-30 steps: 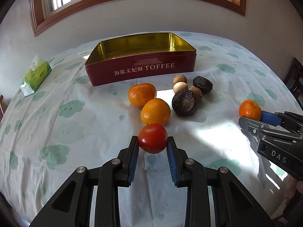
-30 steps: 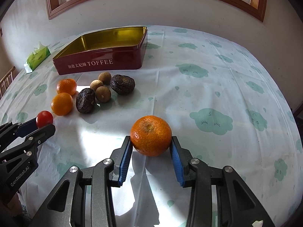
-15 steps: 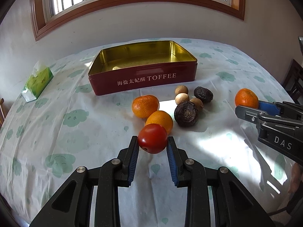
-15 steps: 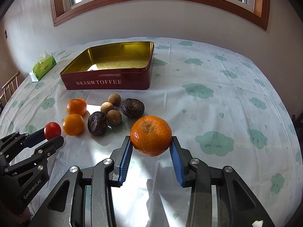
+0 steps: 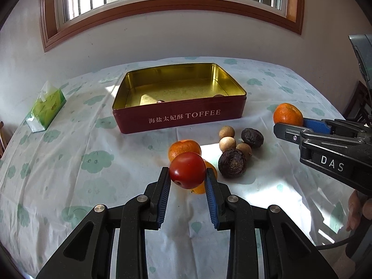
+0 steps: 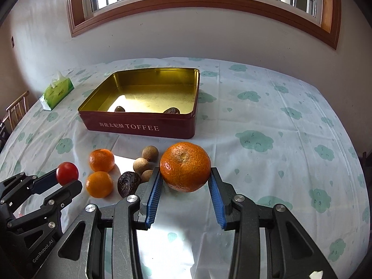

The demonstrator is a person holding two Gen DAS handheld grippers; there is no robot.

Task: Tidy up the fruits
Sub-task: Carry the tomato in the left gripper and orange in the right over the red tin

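Observation:
My left gripper is shut on a red tomato, held above the tablecloth. My right gripper is shut on a mandarin; that mandarin shows at the right of the left wrist view. The red toffee tin with a gold inside stands open behind the fruit, and two small dark fruits lie in it. On the cloth lie two mandarins, three brown longans and two dark wrinkled passion fruits. One mandarin is partly hidden behind the tomato.
A green tissue pack lies at the far left of the table. A wooden chair stands past the left edge. The wall and window rise behind the table. A hand shows at the right.
Both grippers have risen with their fruit and tilted so the tin's inside shows more. The right gripper has come closer to the tin.

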